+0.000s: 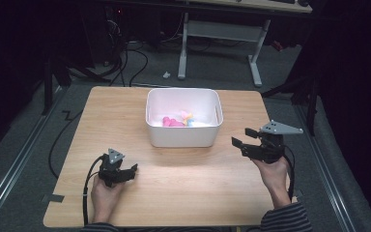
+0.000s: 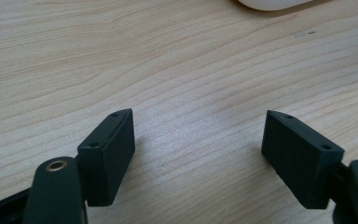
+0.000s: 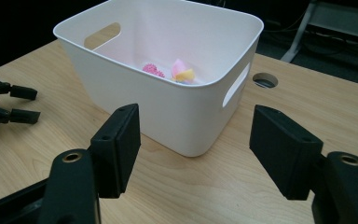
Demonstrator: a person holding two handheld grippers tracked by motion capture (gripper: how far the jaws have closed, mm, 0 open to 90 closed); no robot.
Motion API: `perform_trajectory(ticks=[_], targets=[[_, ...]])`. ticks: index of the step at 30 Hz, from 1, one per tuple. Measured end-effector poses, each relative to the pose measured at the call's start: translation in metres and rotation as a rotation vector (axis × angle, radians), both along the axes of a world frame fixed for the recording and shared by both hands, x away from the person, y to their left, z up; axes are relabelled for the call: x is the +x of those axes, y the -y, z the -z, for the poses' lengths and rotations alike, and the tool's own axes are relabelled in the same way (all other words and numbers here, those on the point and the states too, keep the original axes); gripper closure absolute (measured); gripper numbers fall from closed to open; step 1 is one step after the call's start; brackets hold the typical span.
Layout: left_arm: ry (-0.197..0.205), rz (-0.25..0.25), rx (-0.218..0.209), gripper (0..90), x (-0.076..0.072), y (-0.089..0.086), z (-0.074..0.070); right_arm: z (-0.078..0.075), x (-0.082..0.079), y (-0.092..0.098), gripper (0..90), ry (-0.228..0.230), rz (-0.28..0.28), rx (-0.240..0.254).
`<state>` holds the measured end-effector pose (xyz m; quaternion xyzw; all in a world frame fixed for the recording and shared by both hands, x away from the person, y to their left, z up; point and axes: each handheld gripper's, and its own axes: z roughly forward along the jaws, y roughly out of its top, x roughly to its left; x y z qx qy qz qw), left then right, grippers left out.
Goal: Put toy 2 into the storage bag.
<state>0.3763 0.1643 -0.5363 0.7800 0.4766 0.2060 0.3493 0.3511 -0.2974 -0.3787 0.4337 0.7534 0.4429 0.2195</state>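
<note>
A white plastic bin [image 1: 183,136] with handle slots stands at the table's far middle. Small pink [image 1: 171,122] and yellow-blue soft toys [image 1: 188,118] lie in it. My left gripper [image 1: 128,173] rests low on the wooden table [image 1: 188,183] at the near left, jaws open over bare wood [image 2: 200,135]. My right gripper [image 1: 241,137] hovers to the right of the bin, pointing at it. Its jaws stand open with nothing between them, and beyond them in the right gripper view [image 3: 196,135] are the bin's wall [image 3: 168,107] and the toys [image 3: 182,73].
A round cable hole [image 3: 264,80] sits in the tabletop beyond the bin. Behind the table stands a white desk frame [image 1: 256,58], with cables [image 1: 135,63] on the dark floor. The table's edges lie close to both hands.
</note>
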Motion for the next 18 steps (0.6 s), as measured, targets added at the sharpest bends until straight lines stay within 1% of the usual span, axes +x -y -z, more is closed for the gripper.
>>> perform_trajectory(ticks=[1, 3, 4, 5, 6, 11, 13, 14, 17, 18], targets=[[0.0, 0.0, 0.0, 26.0, 0.0, 0.0, 0.0, 0.002, -0.002, 0.001, 34.3, 0.0, 0.005, -0.003], [0.0, 0.0, 0.0, 26.0, 0.0, 0.0, 0.0, 0.007, -0.006, 0.004, 34.4, 0.001, 0.011, 0.01], [0.0, 0.0, 0.0, 26.0, 0.0, 0.0, 0.0, 0.007, -0.006, 0.004, 34.4, 0.001, 0.011, 0.01], [0.0, 0.0, -0.001, 26.0, 0.0, 0.0, 0.0, 0.013, -0.009, 0.006, 34.5, -0.005, 0.018, 0.017], [0.0, 0.0, -0.001, 26.0, 0.0, 0.0, 0.0, 0.013, -0.009, 0.006, 34.5, -0.005, 0.018, 0.017], [0.0, 0.0, 0.0, 26.0, 0.0, 0.0, 0.0, 0.034, -0.016, 0.011, 34.6, -0.024, 0.035, 0.043], [0.0, 0.0, -0.001, 26.0, 0.0, 0.0, 0.0, 0.044, -0.019, 0.014, 34.7, -0.037, 0.047, 0.066], [0.0, 0.0, -0.001, 26.0, 0.0, 0.0, 0.0, 0.044, -0.019, 0.014, 34.7, -0.037, 0.047, 0.066], [0.0, 0.0, -0.001, 26.0, 0.0, 0.0, 0.0, 0.055, -0.021, 0.017, 34.7, -0.046, 0.057, 0.069], [0.0, 0.0, 0.0, 26.0, 0.0, 0.0, 0.0, 0.058, -0.021, 0.017, 34.7, -0.05, 0.06, 0.077]])
